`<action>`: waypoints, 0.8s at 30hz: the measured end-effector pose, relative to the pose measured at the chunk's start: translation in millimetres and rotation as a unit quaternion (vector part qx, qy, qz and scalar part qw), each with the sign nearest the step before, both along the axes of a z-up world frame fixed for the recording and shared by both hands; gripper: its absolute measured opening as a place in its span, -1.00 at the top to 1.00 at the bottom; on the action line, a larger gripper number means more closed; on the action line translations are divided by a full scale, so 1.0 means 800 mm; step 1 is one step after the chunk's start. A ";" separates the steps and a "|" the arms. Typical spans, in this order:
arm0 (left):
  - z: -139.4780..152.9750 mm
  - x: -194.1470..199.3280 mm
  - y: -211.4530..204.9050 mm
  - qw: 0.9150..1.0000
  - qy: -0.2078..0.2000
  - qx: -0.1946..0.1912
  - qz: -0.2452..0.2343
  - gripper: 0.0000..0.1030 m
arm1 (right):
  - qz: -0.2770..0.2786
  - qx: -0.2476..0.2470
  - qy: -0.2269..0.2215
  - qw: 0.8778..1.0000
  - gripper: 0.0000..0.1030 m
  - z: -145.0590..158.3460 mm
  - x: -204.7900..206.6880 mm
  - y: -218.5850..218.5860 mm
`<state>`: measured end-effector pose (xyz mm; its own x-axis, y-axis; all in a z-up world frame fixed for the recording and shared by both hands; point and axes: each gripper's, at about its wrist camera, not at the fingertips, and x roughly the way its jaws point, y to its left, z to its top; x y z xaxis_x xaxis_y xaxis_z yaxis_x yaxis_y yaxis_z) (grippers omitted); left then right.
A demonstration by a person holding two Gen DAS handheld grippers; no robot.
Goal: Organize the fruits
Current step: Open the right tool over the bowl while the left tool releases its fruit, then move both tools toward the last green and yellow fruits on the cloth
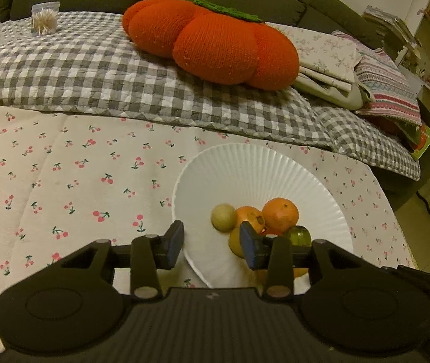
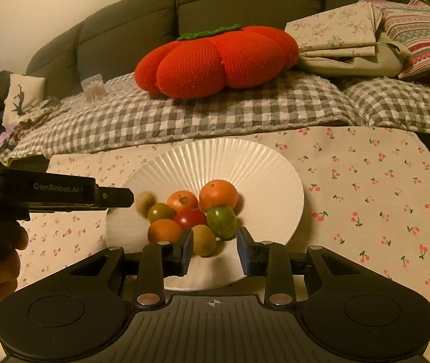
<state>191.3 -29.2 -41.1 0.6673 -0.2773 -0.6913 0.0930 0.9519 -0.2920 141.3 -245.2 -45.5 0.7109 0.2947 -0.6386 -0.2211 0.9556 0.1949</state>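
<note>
Both grippers hang over a white fluted plate (image 2: 263, 163) that sits on a cherry-print cloth (image 2: 375, 181), and the fruit is already gathered in a tight heap at the centre of the right wrist view. The pile holds a large orange (image 2: 218, 195), a smaller orange (image 2: 182, 201), a red tomato (image 2: 191, 217), a green fruit (image 2: 221, 222), a brownish kiwi (image 2: 204, 239) at the lower centre, and a few others pressed against them. The right gripper (image 2: 214, 249) is spread wide with nothing between its fingers; the kiwi lies in the gap between the blue pads, but whether a pad touches it I cannot tell. The left gripper (image 1: 211, 243) is likewise open and empty, its right pad in front of the fruit at the lower centre of its own view, and it also appears at the left edge of the right wrist view, pointing at a pale fruit (image 2: 146, 202) on the left of the heap. The step in hand looks like the final tidying of the pile, or a release just made (the blur on the near fruits hints at movement). Next, I judge, each gripper should lift clear without nudging the heap, since round fruit rolls easily on a shallow plate.
</note>
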 end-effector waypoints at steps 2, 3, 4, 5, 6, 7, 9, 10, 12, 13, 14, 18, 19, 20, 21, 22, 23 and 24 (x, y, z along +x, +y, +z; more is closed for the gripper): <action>0.003 -0.006 -0.004 1.000 -0.005 0.021 -0.001 0.23 | -0.001 -0.003 0.001 1.000 0.39 -0.002 -0.004 0.001; 0.004 -0.009 -0.007 0.999 -0.010 0.032 -0.002 0.23 | 0.000 -0.006 0.001 1.000 0.37 -0.003 -0.006 0.002; 0.005 -0.012 -0.009 0.999 -0.013 0.041 -0.003 0.23 | 0.000 -0.009 0.001 1.000 0.35 -0.004 -0.008 0.002; 0.006 -0.014 -0.010 0.999 -0.015 0.047 -0.004 0.23 | 0.000 -0.010 0.001 1.000 0.33 -0.005 -0.010 0.002; 0.007 -0.015 -0.010 0.999 -0.015 0.050 -0.004 0.23 | 0.000 -0.009 0.002 1.000 0.33 -0.006 -0.012 0.002; 0.007 -0.017 -0.010 0.999 -0.014 0.052 -0.004 0.23 | 0.001 -0.007 0.004 1.000 0.33 -0.006 -0.014 0.003; 0.008 -0.019 -0.011 0.998 -0.013 0.056 -0.005 0.23 | 0.004 -0.006 0.003 1.000 0.33 -0.005 -0.018 0.005; 0.008 -0.021 -0.011 0.998 -0.014 0.060 -0.006 0.23 | 0.005 -0.006 0.002 1.000 0.33 -0.005 -0.020 0.006; 0.010 -0.027 -0.012 0.997 -0.018 0.068 -0.010 0.23 | 0.009 -0.007 -0.002 1.000 0.33 -0.003 -0.024 0.009; 0.010 -0.030 -0.013 0.997 -0.019 0.071 -0.011 0.23 | 0.012 -0.008 -0.006 1.000 0.33 -0.001 -0.026 0.010; 0.011 -0.033 -0.012 0.997 -0.019 0.073 -0.013 0.23 | 0.014 -0.009 -0.009 1.000 0.33 0.000 -0.028 0.011; 0.012 -0.046 -0.006 0.997 -0.015 0.075 -0.011 0.22 | 0.019 -0.008 -0.018 1.000 0.33 0.005 -0.034 0.012; 0.012 -0.049 -0.004 0.997 -0.014 0.075 -0.010 0.22 | 0.019 -0.006 -0.017 1.000 0.33 0.005 -0.035 0.012; 0.012 -0.053 -0.002 0.997 -0.012 0.076 -0.011 0.22 | 0.020 -0.004 -0.016 1.000 0.33 0.005 -0.036 0.013; 0.011 -0.055 -0.002 0.997 -0.011 0.077 -0.012 0.22 | 0.021 -0.003 -0.015 1.000 0.33 0.005 -0.037 0.014; 0.012 -0.059 -0.001 0.997 -0.009 0.078 -0.013 0.22 | 0.023 -0.002 -0.015 1.000 0.33 0.005 -0.039 0.015; 0.012 -0.062 0.000 0.997 -0.009 0.079 -0.014 0.22 | 0.026 -0.001 -0.014 1.000 0.33 0.005 -0.041 0.017; 0.013 -0.066 0.001 0.997 -0.009 0.080 -0.016 0.21 | 0.030 -0.001 -0.014 0.999 0.33 0.005 -0.044 0.019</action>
